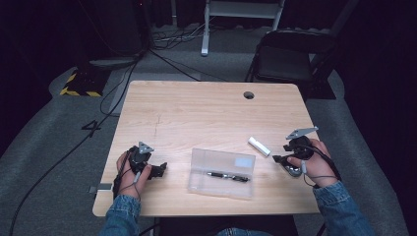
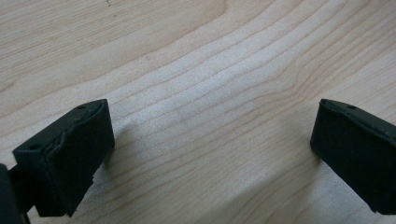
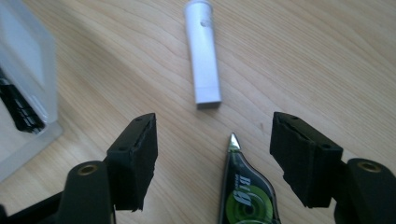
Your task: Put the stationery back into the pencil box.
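A clear plastic case [image 1: 222,172] lies near the table's front edge with a black pen [image 1: 227,176] inside it. To its right a white stick-shaped thing [image 1: 258,146] [image 3: 202,56] lies flat on the wood. My right gripper [image 1: 278,158] [image 3: 212,140] stands open just right of it. A correction tape with a green wheel [image 3: 245,196] lies on the table between its jaws, and neither pad touches it. My left gripper [image 1: 161,169] [image 2: 210,154] rests at the front left, open over bare wood, with nothing between its fingers.
The wooden table [image 1: 196,113] has a cable hole [image 1: 249,95] near its far edge. Behind the table, on the right, stands a folding chair [image 1: 285,59]. Cables run across the grey floor at the left, past a yellow-and-black base [image 1: 78,83].
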Demonstrator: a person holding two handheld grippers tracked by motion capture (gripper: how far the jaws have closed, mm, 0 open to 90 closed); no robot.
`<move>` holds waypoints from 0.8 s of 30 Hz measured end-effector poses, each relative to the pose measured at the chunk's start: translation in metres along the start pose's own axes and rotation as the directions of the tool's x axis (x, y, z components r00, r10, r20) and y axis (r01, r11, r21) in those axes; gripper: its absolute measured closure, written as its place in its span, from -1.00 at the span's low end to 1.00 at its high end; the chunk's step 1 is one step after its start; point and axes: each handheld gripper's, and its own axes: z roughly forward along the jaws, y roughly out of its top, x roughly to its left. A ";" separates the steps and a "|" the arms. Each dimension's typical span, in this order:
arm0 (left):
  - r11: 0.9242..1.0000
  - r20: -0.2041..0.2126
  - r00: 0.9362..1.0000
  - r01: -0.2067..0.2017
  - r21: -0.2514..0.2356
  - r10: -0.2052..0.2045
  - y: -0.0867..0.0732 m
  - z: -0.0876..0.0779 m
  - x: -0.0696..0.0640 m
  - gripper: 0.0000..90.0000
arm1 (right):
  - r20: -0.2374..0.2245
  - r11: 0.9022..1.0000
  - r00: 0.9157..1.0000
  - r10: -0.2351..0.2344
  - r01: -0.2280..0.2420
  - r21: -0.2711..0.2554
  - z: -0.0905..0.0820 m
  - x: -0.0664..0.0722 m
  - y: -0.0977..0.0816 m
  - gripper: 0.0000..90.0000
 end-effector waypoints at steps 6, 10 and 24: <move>1.000 0.001 1.000 -0.005 0.002 0.005 0.000 0.000 0.000 -1.00 | 0.032 0.996 0.999 0.032 -0.034 0.085 0.009 -0.010 -0.009 -0.26; 1.000 0.002 1.000 -0.005 0.002 0.005 0.001 0.000 0.000 -1.00 | 0.039 0.989 0.998 0.050 -0.055 0.140 0.016 -0.016 -0.014 -0.24; 1.000 0.002 1.000 -0.002 0.004 0.002 0.001 0.000 0.000 -1.00 | 0.043 0.977 0.995 0.089 -0.095 0.191 0.031 -0.029 -0.025 -0.25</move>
